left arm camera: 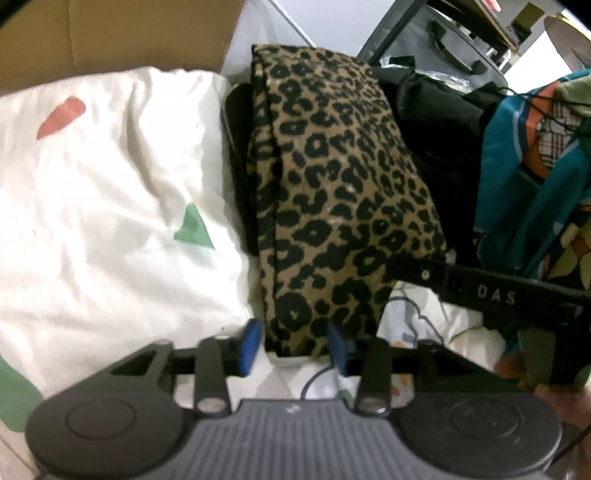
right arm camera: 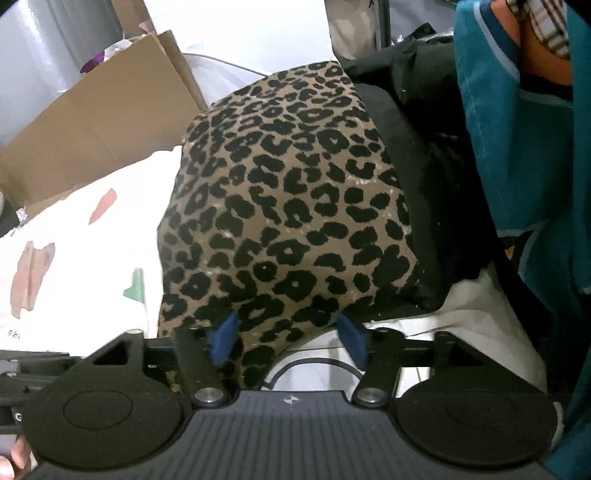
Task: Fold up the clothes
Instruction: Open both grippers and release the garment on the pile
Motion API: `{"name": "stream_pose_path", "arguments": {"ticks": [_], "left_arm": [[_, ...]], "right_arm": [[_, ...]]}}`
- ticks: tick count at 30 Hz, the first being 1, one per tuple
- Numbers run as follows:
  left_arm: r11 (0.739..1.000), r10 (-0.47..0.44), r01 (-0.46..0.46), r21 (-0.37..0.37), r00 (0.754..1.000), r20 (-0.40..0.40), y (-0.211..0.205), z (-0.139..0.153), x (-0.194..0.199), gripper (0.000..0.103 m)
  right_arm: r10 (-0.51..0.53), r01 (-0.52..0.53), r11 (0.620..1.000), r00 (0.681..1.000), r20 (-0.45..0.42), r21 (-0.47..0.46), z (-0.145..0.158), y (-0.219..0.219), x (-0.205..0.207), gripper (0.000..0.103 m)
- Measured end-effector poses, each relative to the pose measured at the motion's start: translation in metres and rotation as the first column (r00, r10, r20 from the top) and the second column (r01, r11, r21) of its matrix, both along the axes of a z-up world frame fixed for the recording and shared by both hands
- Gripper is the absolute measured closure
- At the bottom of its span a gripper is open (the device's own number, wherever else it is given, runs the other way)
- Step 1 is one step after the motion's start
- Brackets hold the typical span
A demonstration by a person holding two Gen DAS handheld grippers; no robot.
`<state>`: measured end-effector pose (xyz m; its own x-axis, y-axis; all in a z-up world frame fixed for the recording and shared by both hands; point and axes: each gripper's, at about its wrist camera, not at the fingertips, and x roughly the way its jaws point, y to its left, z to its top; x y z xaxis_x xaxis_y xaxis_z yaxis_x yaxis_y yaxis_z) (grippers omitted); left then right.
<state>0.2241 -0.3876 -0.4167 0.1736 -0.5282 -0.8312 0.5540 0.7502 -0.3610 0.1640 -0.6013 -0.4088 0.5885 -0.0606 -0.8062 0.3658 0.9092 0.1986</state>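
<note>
On the left lies a white sheet (left arm camera: 92, 206) with red and green patches, rumpled, and behind it stands a brown cardboard box (left arm camera: 110, 33). Just right of the sheet sits the folded leopard-print garment (left arm camera: 332, 192), a neat oblong bundle whose folded layers show along its left edge; it rests on top of dark folded clothes (left arm camera: 436, 140), with its near end hanging over white bedding. The left gripper (left arm camera: 295, 341) hovers at that near end with its blue pads (left arm camera: 250, 341) standing apart on either side of the bundle's corner; the jaws are about half open and the pads do not press the cloth. In the right wrist view the same garment (right arm camera: 288, 206) fills the middle, and the right gripper (right arm camera: 288, 336) stands wide open around its near edge, the left pad (right arm camera: 223, 338) lying against the print and the right one clear of it, so nothing is gripped. Farther right hangs a teal cloth (right arm camera: 517, 155) with orange and checked patches, beside the dark pile (right arm camera: 432, 206).
</note>
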Motion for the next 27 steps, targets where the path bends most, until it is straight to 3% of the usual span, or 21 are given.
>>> {"name": "stream_pose_path", "arguments": {"ticks": [3, 4, 7, 12, 23, 27], "left_arm": [[1.000, 0.013, -0.014, 0.025, 1.000, 0.016, -0.001, 0.016, 0.005, 0.032], [0.999, 0.011, -0.012, 0.034, 1.000, 0.020, -0.003, 0.021, 0.006, 0.031], [0.998, -0.004, 0.003, 0.063, 1.000, 0.024, -0.006, 0.035, 0.008, 0.016], [0.995, -0.014, 0.011, 0.098, 1.000, 0.025, -0.006, 0.056, 0.009, 0.010], [0.994, -0.028, 0.025, 0.111, 0.999, 0.026, -0.006, 0.091, 0.011, 0.002], [0.990, -0.040, 0.033, 0.135, 0.998, 0.053, -0.006, 0.116, 0.013, 0.001]], "right_arm": [[-0.014, 0.014, 1.000, 1.000, -0.005, 0.005, 0.012, 0.000, -0.001, 0.017], [-0.017, 0.017, 1.000, 1.000, -0.007, 0.012, 0.016, 0.000, -0.002, 0.015], [-0.030, 0.031, 0.999, 0.999, -0.020, 0.032, 0.026, 0.001, -0.006, 0.010], [-0.062, 0.063, 0.997, 0.998, -0.031, 0.032, 0.043, -0.001, -0.015, 0.001], [-0.133, 0.136, 0.988, 0.990, -0.041, 0.074, 0.080, -0.014, -0.032, 0.001], [-0.132, 0.136, 0.988, 0.990, -0.049, 0.069, 0.102, -0.013, -0.036, 0.001]]}}
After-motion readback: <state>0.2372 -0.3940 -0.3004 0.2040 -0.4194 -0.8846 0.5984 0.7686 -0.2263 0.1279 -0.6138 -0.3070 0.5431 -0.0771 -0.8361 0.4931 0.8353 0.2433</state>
